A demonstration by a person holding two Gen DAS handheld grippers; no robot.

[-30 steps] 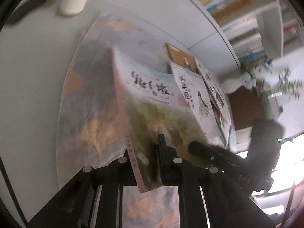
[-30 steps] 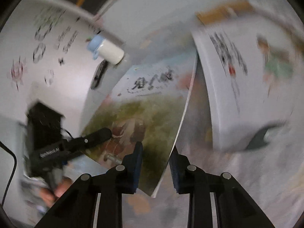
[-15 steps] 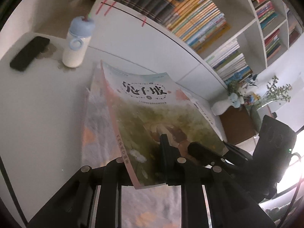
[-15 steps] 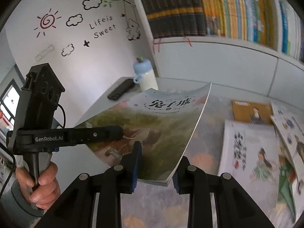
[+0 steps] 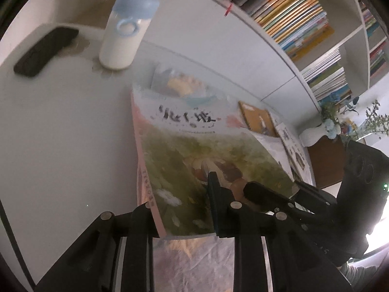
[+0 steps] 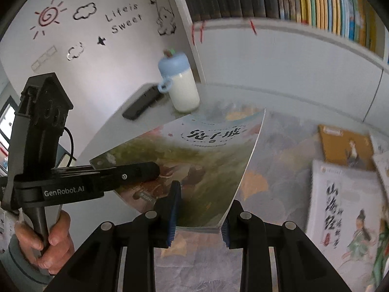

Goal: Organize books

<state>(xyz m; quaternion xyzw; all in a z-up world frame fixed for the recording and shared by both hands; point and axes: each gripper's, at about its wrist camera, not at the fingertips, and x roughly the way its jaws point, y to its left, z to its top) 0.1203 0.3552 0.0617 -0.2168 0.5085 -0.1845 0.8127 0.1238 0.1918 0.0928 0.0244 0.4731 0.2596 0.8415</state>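
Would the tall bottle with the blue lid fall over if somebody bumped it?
Probably, if bumped near the top. The bottle stands upright, tall and narrow on the white table, so it looks tippy. Its round body would likely roll once down. It looks filled with something white, which may steady it a bit.

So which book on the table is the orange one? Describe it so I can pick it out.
Start at the white bookshelf cabinet behind the table. Just in front of its base, right of the lifted green book, lies the orange book, flat on the patterned cloth. Its plain orange-brown cover sets it apart from the white-covered books nearer the camera.
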